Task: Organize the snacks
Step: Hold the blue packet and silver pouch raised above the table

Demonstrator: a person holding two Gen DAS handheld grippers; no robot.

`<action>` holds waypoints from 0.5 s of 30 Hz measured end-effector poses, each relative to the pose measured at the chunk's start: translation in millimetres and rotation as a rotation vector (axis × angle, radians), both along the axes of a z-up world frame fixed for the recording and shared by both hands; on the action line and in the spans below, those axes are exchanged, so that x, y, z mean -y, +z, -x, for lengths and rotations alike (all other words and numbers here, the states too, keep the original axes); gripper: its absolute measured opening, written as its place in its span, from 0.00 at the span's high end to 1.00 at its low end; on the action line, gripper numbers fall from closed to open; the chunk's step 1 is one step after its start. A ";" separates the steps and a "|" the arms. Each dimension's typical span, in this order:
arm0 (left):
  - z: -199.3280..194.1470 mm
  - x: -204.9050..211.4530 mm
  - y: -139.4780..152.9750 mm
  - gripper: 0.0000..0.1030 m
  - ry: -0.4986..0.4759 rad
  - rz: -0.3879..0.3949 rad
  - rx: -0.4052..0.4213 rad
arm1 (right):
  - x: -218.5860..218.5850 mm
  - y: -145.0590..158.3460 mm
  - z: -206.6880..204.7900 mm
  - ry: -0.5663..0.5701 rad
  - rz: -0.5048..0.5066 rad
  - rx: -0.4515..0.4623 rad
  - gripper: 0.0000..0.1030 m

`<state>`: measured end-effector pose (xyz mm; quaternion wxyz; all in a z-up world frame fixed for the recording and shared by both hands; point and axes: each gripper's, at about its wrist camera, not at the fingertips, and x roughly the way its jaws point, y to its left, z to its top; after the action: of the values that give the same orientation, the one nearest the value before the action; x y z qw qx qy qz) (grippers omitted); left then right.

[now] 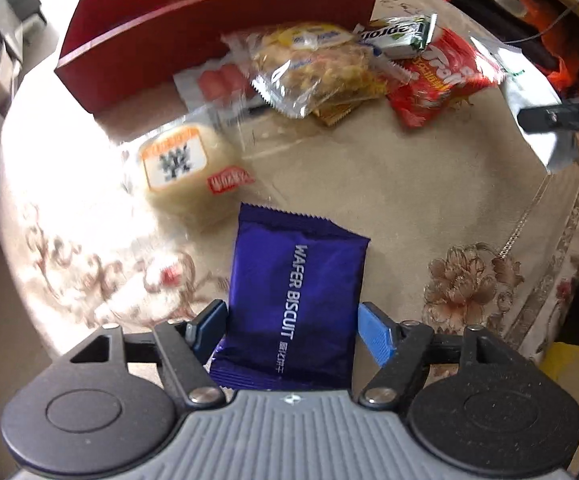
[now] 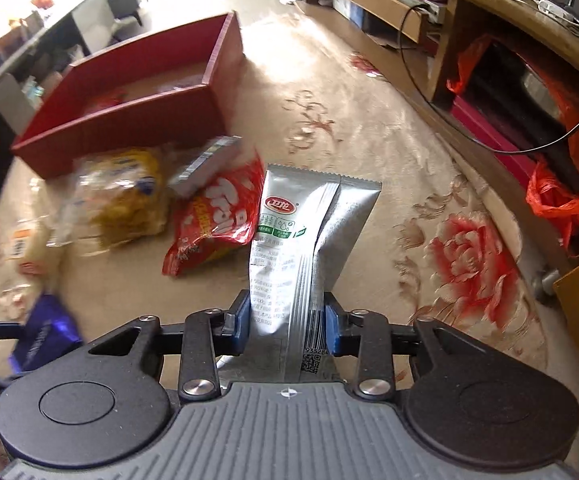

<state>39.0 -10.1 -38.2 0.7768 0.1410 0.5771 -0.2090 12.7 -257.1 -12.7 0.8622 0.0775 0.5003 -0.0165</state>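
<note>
Our left tongs (image 1: 292,322) clench the purple wafer packet (image 1: 295,292); our right tongs (image 2: 286,322) clench the silver pouch (image 2: 301,240) above the worktop (image 2: 369,184).

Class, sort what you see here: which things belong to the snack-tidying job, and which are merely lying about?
Job: blue wafer packet in left tongs; silver packet in right tongs; red box; red crisp bag; bun; gum.

Lying about: orange plastic bag; black cable.
</note>
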 end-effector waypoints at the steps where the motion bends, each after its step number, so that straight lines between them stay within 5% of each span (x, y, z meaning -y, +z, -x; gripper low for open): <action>1: -0.1 0.1 -3.6 0.34 0.003 -0.005 -0.006 | -2.2 1.1 1.9 0.012 -0.013 0.004 0.58; 15: 17.6 7.4 7.0 0.44 0.075 0.038 0.035 | -25.8 5.5 26.9 0.104 -0.095 0.016 0.58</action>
<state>21.4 -17.5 -31.2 0.7966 0.1081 0.5642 -0.1884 -14.2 -231.3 -7.1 0.8613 0.0921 0.4968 0.0529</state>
